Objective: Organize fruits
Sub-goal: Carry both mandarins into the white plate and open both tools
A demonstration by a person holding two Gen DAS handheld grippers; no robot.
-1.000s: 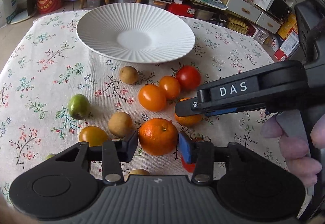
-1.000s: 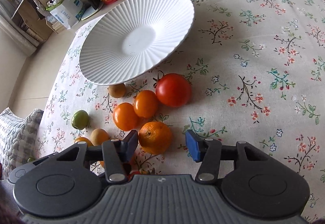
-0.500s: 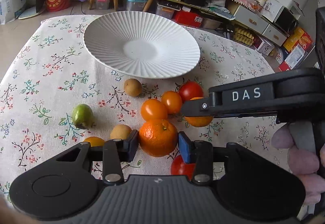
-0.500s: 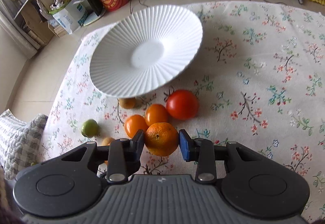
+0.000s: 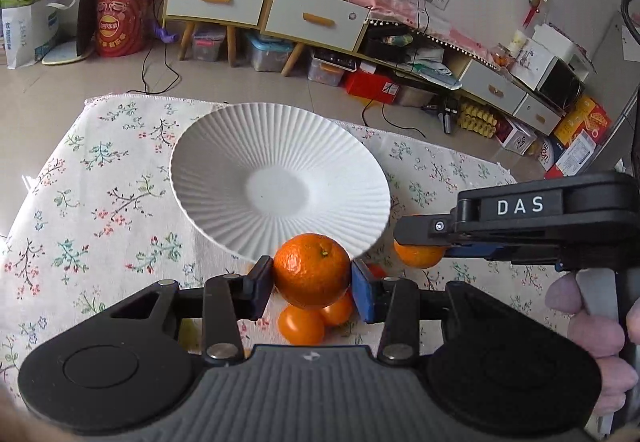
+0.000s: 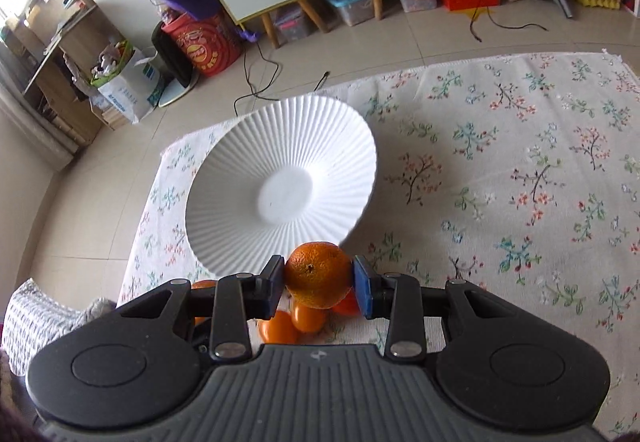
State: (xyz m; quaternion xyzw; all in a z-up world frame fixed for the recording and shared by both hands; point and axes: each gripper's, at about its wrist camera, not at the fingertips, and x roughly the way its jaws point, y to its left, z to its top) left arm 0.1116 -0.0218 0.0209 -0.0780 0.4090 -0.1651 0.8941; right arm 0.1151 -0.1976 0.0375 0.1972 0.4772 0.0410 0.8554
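My left gripper is shut on an orange mandarin and holds it above the table, at the near rim of the white ribbed plate. My right gripper is shut on a second orange mandarin, also lifted near the plate. In the left wrist view the right gripper comes in from the right with its mandarin. Small orange tomatoes lie on the cloth below; they also show in the right wrist view.
The floral tablecloth covers the table; its far edge drops to a tiled floor. Cabinets and boxes stand beyond. A grey knitted cushion lies at the left. A red tomato peeks under the right gripper.
Both grippers have closed on their mandarins and lifted them off the cloth, moving up and toward the plate. The other fruits have dropped low in both views.
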